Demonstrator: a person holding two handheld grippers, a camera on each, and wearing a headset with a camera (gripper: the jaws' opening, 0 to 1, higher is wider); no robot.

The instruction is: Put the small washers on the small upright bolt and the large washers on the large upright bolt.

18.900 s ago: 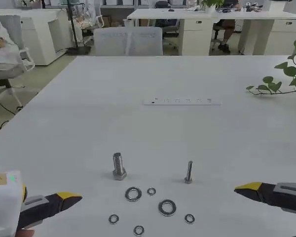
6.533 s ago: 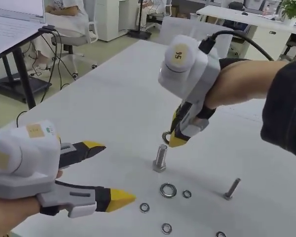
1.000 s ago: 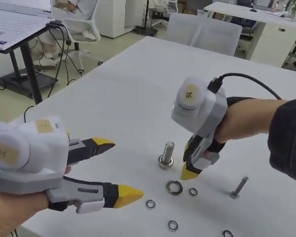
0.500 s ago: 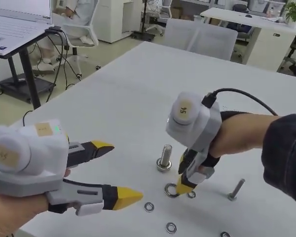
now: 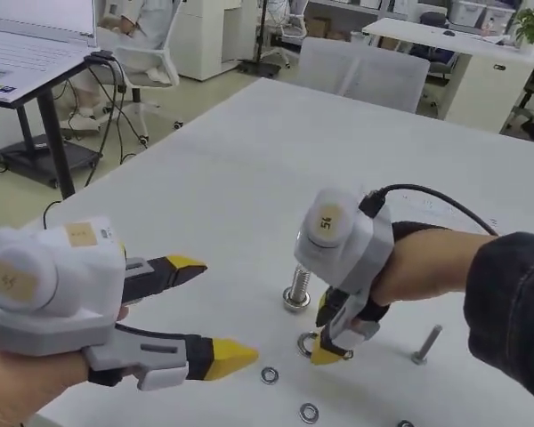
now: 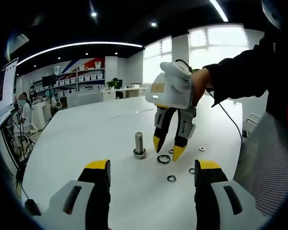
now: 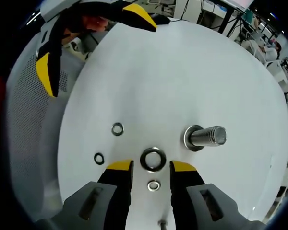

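**Approach to the second large washer.** The right gripper (image 5: 325, 351) is reaching down over the one loose large washer (image 7: 152, 159). The washer is lying flat on the white table (image 5: 205, 178), just in front of the large upright bolt (image 5: 297, 289). The jaws are standing partly open, one tip on each side of the ring, and are gripping nothing yet. The left gripper (image 5: 215, 308) is hovering near the table's edge, its jaws spread wide and empty. The small upright bolt (image 5: 427, 342) is standing well apart to the right. The small washers (image 7: 117, 128) are lying scattered on the table. One of them is sitting just behind the large washer, between the jaws.

For a clean pick, the tips should be brought right down to the table. They should close across the ring's full width, since a thin flat ring is likely to skid or tip up. The nearby small washer should be kept out of the pinch.

One second earlier the right gripper was higher and closer to the bolt, with the large washer fully uncovered in the head view. Now the tips are lower and partly hiding it. At the start two large washers were lying on the table. Now one appears to be ringing the large bolt's base.
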